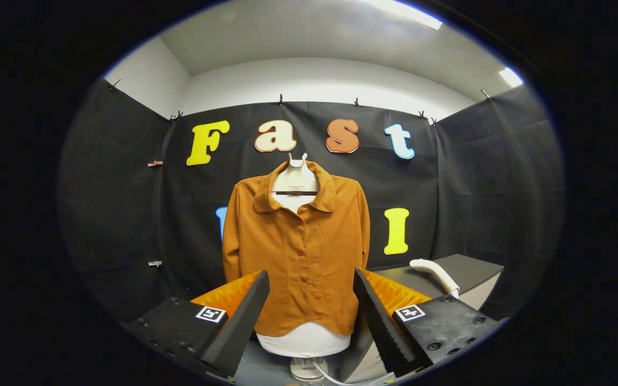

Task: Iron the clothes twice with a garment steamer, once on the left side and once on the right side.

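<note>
A brown button-up shirt (301, 249) with a collar is dressed on a white mannequin torso (304, 339) that stands upright on a pole ahead of me. My gripper (311, 281) is open, its two fingers spread wide with nothing between them, and the shirt's lower half shows through the gap well beyond the tips. A white garment steamer handle (438, 274) lies on a dark table to the right of the shirt, beyond the right finger.
The dark grey table (472, 271) stands at the right, its top about level with the shirt's hem. A white cable (328, 375) runs near the mannequin's base. Black cloth walls close the booth behind and on both sides.
</note>
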Demonstrator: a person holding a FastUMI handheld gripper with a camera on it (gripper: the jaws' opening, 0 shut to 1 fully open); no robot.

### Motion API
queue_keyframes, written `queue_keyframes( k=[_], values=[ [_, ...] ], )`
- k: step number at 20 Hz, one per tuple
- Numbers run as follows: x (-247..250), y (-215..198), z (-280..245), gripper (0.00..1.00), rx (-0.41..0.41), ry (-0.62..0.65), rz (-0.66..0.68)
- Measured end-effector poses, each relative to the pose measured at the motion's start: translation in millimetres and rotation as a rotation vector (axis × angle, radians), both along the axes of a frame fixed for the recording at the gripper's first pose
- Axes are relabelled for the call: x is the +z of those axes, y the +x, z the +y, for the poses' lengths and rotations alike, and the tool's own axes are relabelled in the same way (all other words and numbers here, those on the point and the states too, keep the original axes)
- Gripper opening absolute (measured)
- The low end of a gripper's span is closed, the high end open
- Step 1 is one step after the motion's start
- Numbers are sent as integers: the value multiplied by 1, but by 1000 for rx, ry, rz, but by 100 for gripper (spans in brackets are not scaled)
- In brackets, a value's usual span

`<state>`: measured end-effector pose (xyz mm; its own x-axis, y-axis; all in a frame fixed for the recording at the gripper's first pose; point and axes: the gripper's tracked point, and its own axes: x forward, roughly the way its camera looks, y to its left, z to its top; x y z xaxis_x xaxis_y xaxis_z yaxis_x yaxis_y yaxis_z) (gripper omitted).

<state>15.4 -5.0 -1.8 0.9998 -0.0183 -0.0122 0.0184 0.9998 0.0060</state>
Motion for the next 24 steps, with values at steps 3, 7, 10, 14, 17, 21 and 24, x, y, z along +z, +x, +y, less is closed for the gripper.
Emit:
queue_keyframes(
  k=[3, 7, 10, 14, 17, 21, 24],
  values=[
    [-1, 0, 0, 99, -12, -1, 6],
    [-3, -2, 1, 98, -41, 3, 12],
    [-7, -3, -3, 98, -82, 14, 21],
    [-15, -5, -13, 98, -132, 13, 36],
    [-12, 1, -31, 98, -171, 9, 29],
    [-15, 18, -72, 98, -220, 1, 30],
    [-7, 42, -112, 98, -246, 1, 10]
  ],
)
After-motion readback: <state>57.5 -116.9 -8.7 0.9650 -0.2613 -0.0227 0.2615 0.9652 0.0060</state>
